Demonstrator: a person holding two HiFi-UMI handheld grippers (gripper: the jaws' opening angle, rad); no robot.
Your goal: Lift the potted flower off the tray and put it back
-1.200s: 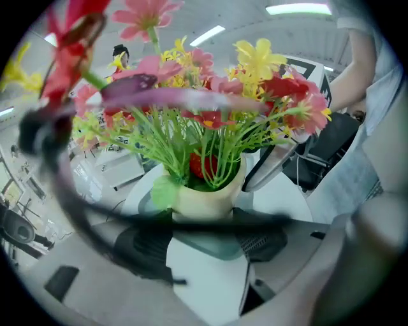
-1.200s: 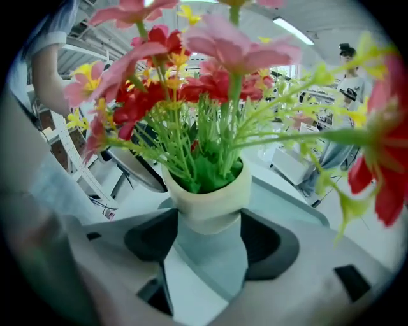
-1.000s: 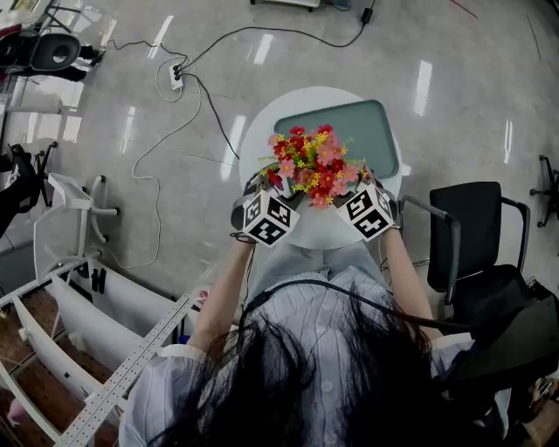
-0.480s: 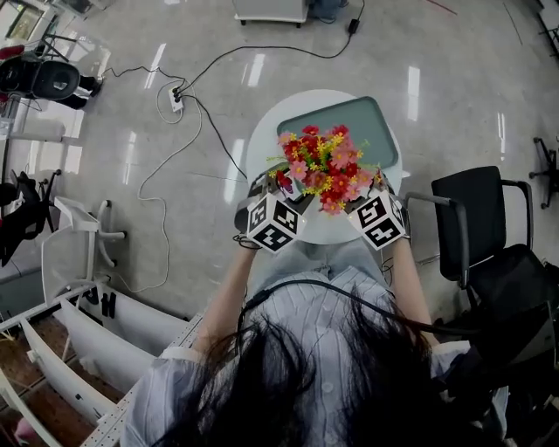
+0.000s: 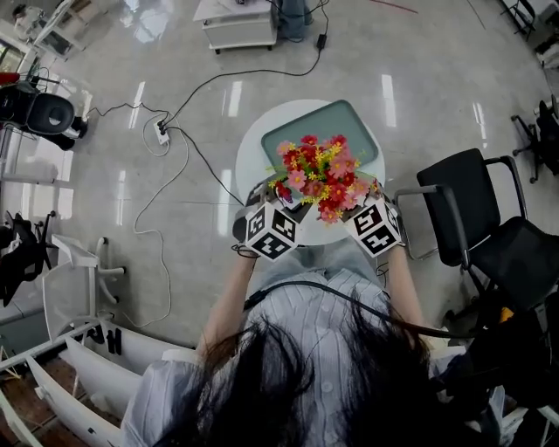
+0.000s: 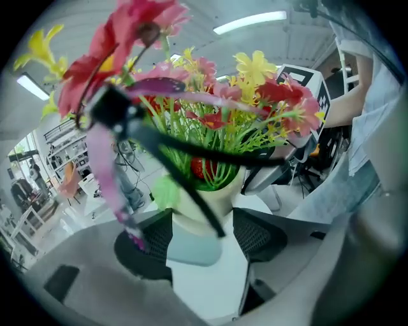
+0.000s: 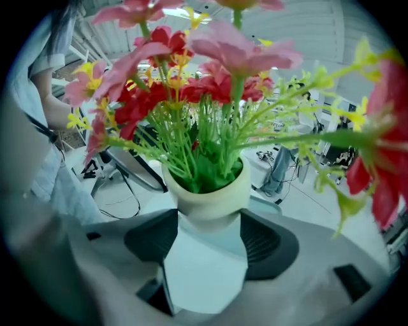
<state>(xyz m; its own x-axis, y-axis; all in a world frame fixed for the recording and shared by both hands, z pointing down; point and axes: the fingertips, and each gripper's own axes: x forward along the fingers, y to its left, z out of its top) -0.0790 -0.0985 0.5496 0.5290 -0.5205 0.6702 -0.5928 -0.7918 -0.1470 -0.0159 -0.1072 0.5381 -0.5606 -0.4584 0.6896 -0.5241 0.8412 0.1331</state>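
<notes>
The potted flower (image 5: 319, 173), red, pink and yellow blooms in a cream pot, is gripped from both sides over the near part of the round white table (image 5: 253, 144). My left gripper (image 5: 286, 199) is shut on the pot (image 6: 205, 196) from the left. My right gripper (image 5: 356, 199) is shut on the pot (image 7: 210, 191) from the right. In the left gripper view the left gripper (image 6: 201, 234) has its pads against the pot's body below the rim; the right gripper (image 7: 209, 237) shows the same. The teal tray (image 5: 354, 131) lies just beyond the blooms, which overlap its near edge. The pot's base is hidden.
A black office chair (image 5: 485, 223) stands close at the table's right. A power strip with cables (image 5: 162, 133) lies on the floor to the left, and a white cart (image 5: 236, 22) stands beyond. White metal frames (image 5: 79, 262) are at the far left.
The head camera has shifted, so the table sits higher in view. Both grippers stay shut on the pot, which keeps nearly the same place by the tray's near edge.
</notes>
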